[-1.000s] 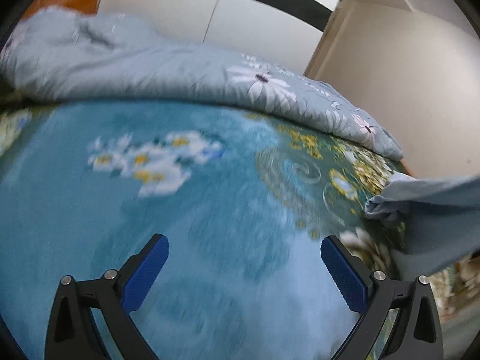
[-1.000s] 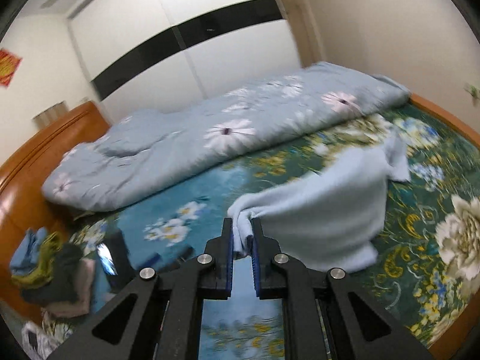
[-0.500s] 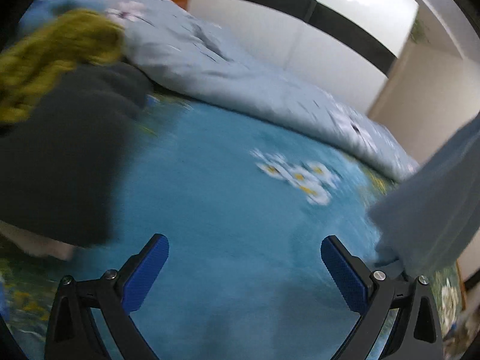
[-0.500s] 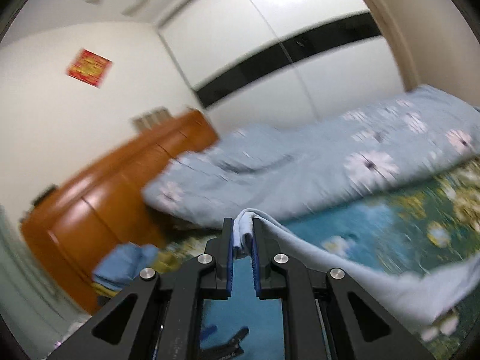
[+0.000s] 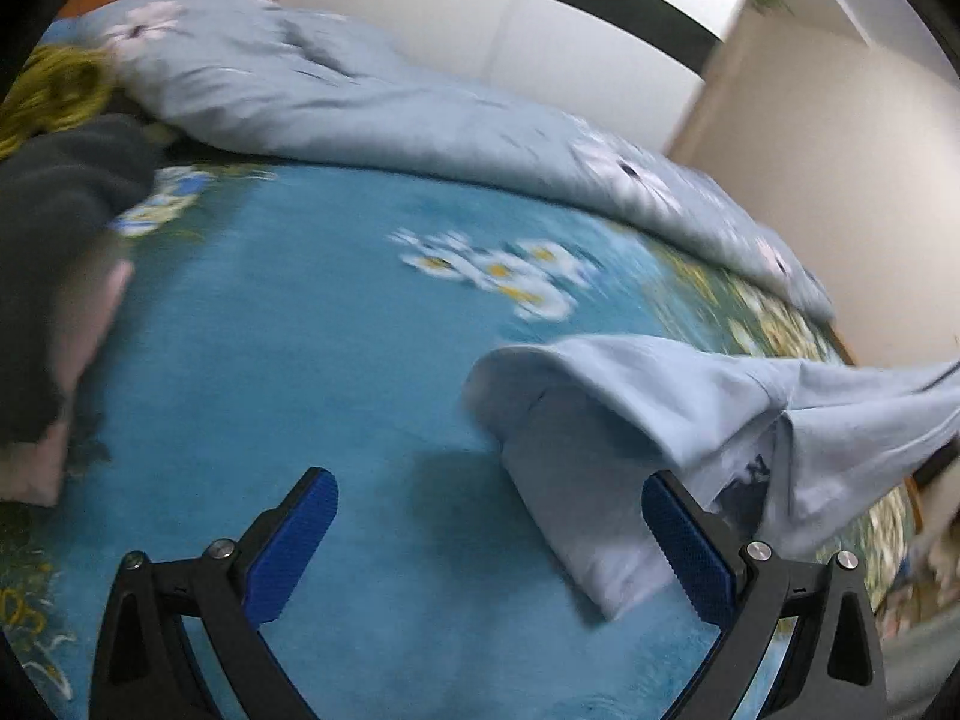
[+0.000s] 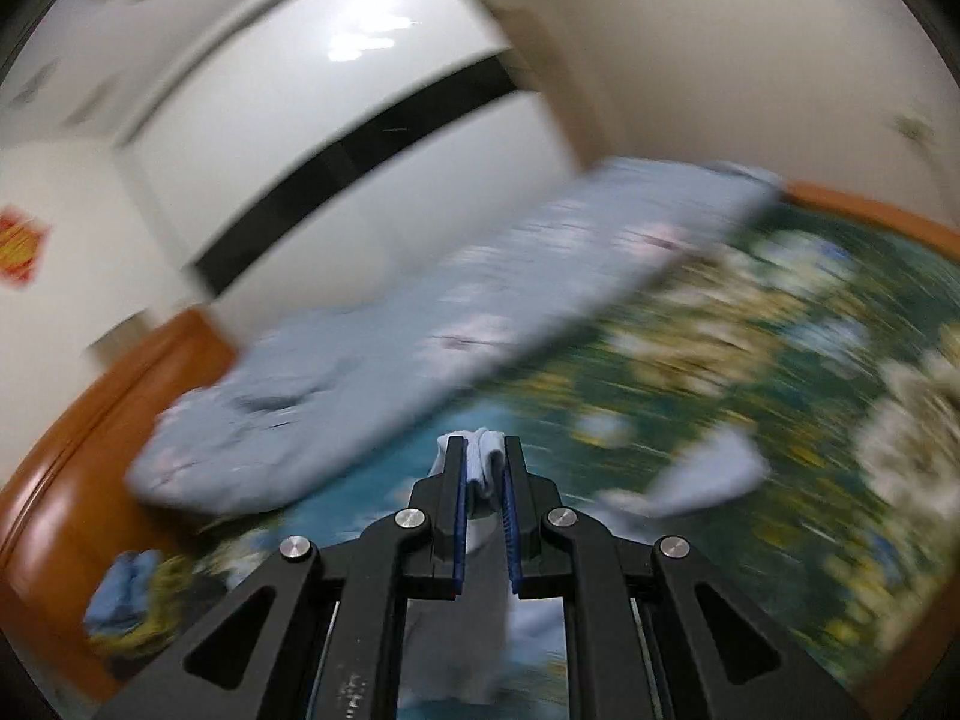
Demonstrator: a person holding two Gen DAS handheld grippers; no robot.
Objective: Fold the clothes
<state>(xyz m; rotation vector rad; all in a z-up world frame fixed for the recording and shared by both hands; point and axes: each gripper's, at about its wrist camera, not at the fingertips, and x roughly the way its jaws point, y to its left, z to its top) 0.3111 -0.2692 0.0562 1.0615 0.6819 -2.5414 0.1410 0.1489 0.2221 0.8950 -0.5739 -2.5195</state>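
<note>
While the right claw (image 6: 483, 468) pinches a bunched edge of the light-blue shirt (image 5: 648, 420), the left claw (image 5: 489, 546) gapes empty, the garment draped just beyond its right finger; limp, light cloth, best gripped at a hem corner.

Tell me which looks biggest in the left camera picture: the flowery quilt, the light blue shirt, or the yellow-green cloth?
1. Flowery quilt, stretching across the far side of the bed.
2. Light blue shirt; it sits close to the camera, so it may look bigger than it is.
3. Yellow-green cloth, partly cut off at the picture's edge.
</note>
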